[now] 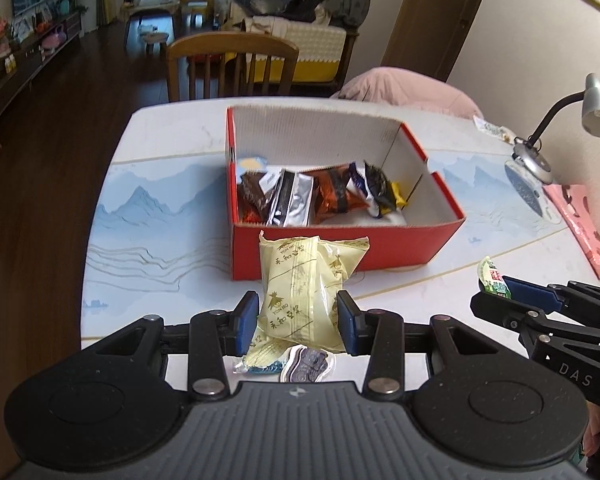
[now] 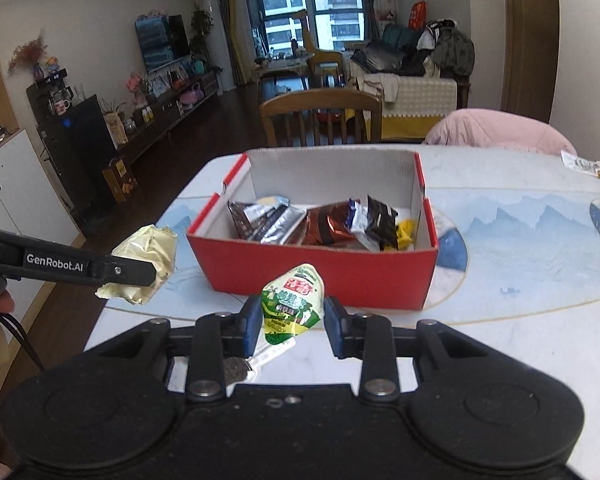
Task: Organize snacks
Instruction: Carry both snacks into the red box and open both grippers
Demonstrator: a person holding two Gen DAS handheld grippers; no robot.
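Pale yellow crinkly plastic, a soft pillow-shaped snack packet [image 1: 300, 300], sits pinched at its lower half between the left gripper [image 1: 298, 322] fingers. The right gripper [image 2: 289, 322] fingers clamp a small green-and-white sachet [image 2: 294, 304]. Both look light, crushable and slippery; mid-body holds suit them. Ahead on the bench [image 1: 148, 216], the open red cardboard box [image 1: 348, 248] holds other wrapped snacks.
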